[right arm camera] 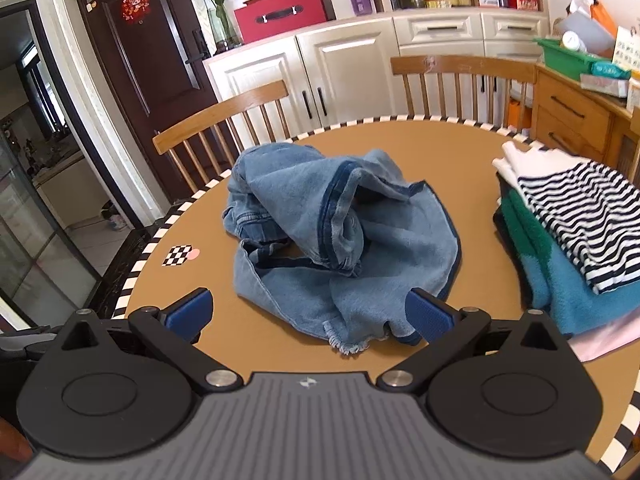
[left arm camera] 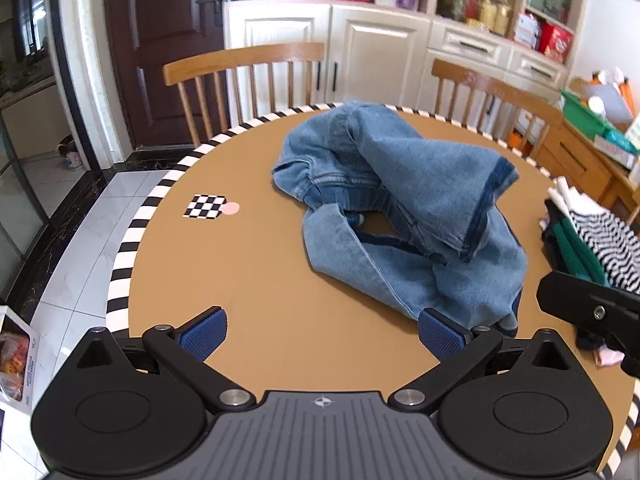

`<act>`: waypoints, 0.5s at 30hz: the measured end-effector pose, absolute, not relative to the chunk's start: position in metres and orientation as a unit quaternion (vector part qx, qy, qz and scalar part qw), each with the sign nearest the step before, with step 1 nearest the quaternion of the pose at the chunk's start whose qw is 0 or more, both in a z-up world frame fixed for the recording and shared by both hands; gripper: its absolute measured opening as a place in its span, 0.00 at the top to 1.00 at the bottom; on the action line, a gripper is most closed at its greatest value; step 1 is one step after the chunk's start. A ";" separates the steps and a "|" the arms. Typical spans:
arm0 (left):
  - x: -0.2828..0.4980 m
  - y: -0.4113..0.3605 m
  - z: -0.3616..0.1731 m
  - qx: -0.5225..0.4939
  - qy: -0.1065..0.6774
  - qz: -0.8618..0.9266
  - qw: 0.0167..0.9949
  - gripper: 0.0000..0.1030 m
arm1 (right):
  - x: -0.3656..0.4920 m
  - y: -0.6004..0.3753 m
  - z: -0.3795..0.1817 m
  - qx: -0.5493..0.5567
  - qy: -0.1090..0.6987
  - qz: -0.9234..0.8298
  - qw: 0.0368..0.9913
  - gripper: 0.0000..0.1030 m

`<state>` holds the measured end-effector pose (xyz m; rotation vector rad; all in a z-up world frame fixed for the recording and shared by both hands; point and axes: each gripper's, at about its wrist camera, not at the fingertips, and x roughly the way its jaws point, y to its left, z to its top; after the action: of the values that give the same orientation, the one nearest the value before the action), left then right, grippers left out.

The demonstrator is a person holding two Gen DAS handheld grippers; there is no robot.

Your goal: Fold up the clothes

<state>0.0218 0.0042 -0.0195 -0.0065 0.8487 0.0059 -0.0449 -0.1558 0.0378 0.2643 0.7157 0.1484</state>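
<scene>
A crumpled pair of light blue jeans (left arm camera: 400, 200) lies in a heap on the round brown table (left arm camera: 248, 280); it also shows in the right wrist view (right arm camera: 340, 232). My left gripper (left arm camera: 322, 334) is open and empty, hovering near the table's front, its right pad close to the jeans' near edge. My right gripper (right arm camera: 308, 316) is open and empty, just before the frayed hem (right arm camera: 348, 346) of the jeans. The right gripper's body shows at the right edge of the left wrist view (left arm camera: 592, 308).
A stack of folded clothes (right arm camera: 572, 240), striped on top of green and teal, sits at the table's right. A checkerboard marker (left arm camera: 206, 207) lies left. Two wooden chairs (left arm camera: 244, 76) stand behind the table, with cabinets (right arm camera: 360, 68) beyond.
</scene>
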 end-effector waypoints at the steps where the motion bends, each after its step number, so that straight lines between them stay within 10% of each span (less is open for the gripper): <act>1: 0.024 0.002 -0.020 0.002 0.415 0.002 0.910 0.00 | -0.042 -0.158 0.037 0.127 0.348 0.070 0.926 0.00; 15: 0.099 -0.046 -0.008 0.073 0.415 0.017 0.907 0.00 | 0.033 -0.202 0.033 0.073 0.253 0.099 0.960 0.00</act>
<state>0.0992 -0.0457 -0.0082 0.1514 0.8558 0.0351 0.0329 -0.2023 0.0327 0.1478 0.5136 0.2003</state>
